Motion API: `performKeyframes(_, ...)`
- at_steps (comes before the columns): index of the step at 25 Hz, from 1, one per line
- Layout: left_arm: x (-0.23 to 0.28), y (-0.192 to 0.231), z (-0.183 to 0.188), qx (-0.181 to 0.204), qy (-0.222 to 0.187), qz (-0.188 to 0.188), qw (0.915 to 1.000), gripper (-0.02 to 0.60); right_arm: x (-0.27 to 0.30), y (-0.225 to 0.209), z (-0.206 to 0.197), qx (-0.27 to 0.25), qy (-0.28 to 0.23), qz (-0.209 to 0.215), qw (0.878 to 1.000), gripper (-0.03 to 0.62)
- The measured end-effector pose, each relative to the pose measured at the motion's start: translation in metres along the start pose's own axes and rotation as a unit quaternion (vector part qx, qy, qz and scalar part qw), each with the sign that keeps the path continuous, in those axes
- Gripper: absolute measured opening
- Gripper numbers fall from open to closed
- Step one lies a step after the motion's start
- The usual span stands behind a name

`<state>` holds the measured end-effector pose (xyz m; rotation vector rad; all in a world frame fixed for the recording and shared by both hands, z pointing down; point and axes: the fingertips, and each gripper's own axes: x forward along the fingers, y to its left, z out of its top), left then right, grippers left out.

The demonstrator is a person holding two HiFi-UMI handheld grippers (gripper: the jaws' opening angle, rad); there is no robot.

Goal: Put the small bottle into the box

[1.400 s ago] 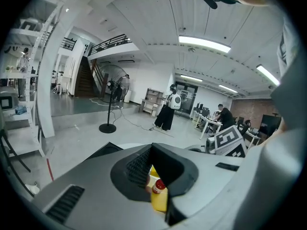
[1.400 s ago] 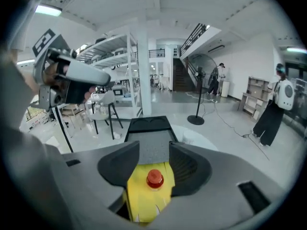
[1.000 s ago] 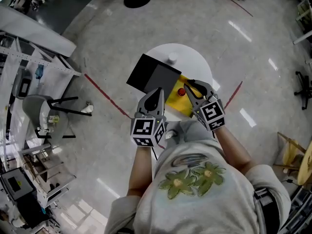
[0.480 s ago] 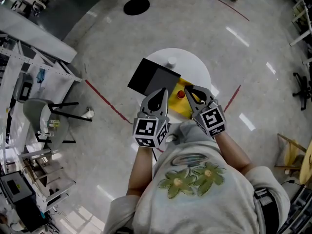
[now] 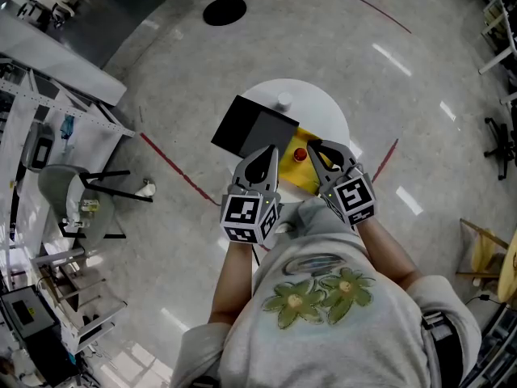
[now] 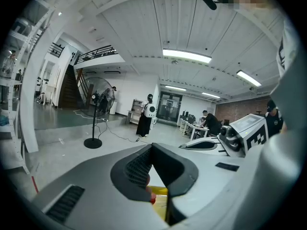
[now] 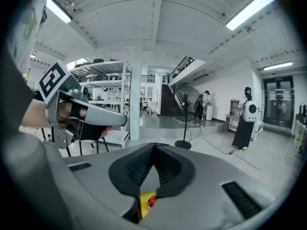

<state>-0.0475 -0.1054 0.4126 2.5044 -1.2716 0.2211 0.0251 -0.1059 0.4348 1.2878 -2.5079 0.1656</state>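
Yellow tray [image 5: 291,170] sits just ahead of and below both tools, with a matte black, square-cornered flat panel [image 5: 252,128] beyond the left tool. I read the pair as the box and its open lid, but I can't confirm any walls. A small bottle with a glossy round red cap [image 5: 300,155] rests on the yellow, just ahead of the right tool's tips. If that's the box, the bottle already lies where the task wants it. A tiny white stub [image 5: 284,99] farther out on the smooth round white surface [image 5: 327,107] is too small to identify.

Left tool [image 6: 152,146] and right tool [image 7: 153,146] have their ribbed pads together with nothing between them. They're side by side, tilted slightly down and touching nothing, which looks like a parked pose.
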Motion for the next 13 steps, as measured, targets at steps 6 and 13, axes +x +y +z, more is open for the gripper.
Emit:
performKeyframes(6,-0.0019,-0.003,0.0016,0.002,0.0,-0.002,1.0,0.0,-0.0041,-0.0006,0.0,0.001,-0.001,-0.003,1.0,0.003)
performKeyframes(13,-0.0057,-0.0082,0.0012,0.003,0.0,-0.004,1.0,0.0,-0.0098,0.0027,0.0004,0.002,-0.001,-0.002,1.0,0.003)
